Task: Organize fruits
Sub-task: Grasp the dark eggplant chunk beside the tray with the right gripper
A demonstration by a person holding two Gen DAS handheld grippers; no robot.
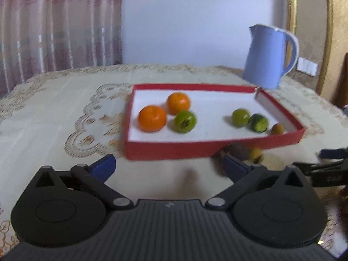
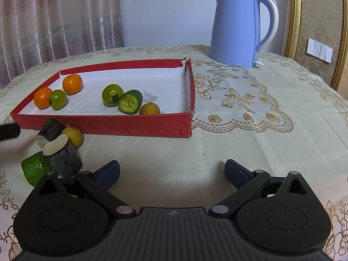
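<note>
Six fruits sit in the red tray ahead of your tongs: two oranges, two green tomatoes, one cucumber piece, one longan. Both your left gripper and right gripper gape wide, holding nothing. Two dark stubs, a lime-green piece and another longan lie outside, near your right gripper's left finger. One kettle stands behind.

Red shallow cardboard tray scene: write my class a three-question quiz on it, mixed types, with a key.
1. True or false: the red shallow cardboard tray holds two round orange mandarins.
2. How many pieces lie in the tray? A) four B) six C) eight
3. Fill in: the tall blue plastic electric kettle stands ____ the tray.

Key: 1 true (second mandarin); 2 B; 3 outside, on the cream embroidered tablecloth beyond its far right corner.
</note>
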